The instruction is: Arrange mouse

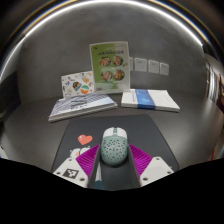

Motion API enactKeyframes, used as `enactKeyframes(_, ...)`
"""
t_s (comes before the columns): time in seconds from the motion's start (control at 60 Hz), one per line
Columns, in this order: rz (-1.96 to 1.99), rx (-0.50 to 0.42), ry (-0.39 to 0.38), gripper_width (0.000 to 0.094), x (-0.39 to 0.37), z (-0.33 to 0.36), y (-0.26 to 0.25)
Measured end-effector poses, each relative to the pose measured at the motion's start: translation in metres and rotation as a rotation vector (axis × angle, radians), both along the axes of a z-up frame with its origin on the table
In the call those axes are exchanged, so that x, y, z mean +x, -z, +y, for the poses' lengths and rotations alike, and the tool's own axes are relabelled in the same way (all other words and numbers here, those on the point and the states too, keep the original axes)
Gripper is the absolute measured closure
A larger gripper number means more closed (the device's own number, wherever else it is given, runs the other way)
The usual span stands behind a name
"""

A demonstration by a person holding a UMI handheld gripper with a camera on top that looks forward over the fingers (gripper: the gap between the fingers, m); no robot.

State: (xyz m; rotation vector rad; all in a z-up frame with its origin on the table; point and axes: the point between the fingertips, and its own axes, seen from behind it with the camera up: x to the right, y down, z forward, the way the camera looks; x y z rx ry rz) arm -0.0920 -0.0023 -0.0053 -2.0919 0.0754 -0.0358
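Note:
A pale green-grey speckled mouse [113,147] sits between my gripper's [113,160] two fingers, at their tips. The magenta pads [88,160] touch its left and right sides, so the fingers are shut on it. It is over the near part of a dark mouse mat [150,133] that lies on the grey table. I cannot tell whether the mouse rests on the mat or is held just above it.
A small red heart-shaped object [85,139] lies just left of the mouse. Beyond the mat lie an open book [80,106] and a blue-and-white book [151,98]. An upright picture book [110,65] and a smaller card [77,85] stand at the wall.

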Motion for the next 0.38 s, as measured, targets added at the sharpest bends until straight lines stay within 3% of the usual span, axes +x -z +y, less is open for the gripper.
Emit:
enactKeyframes(0.017, 0.004, -0.005, -0.001, 0.0384, 0.000, 0.000, 0.000)
enactKeyframes(0.117, 0.007, -0.035, -0.027, 0.0071, 0.001, -0.002, -0.004)
enactKeyframes(0.167, 0.005, -0.019, -0.064, 0.0107, -0.002, -0.004, -0.015)
enactKeyframes(0.267, 0.009, 0.047, -0.111, 0.0099, -0.003, -0.018, -0.053)
enactKeyframes(0.383, 0.021, 0.057, -0.149, 0.0098, 0.000, -0.058, -0.081)
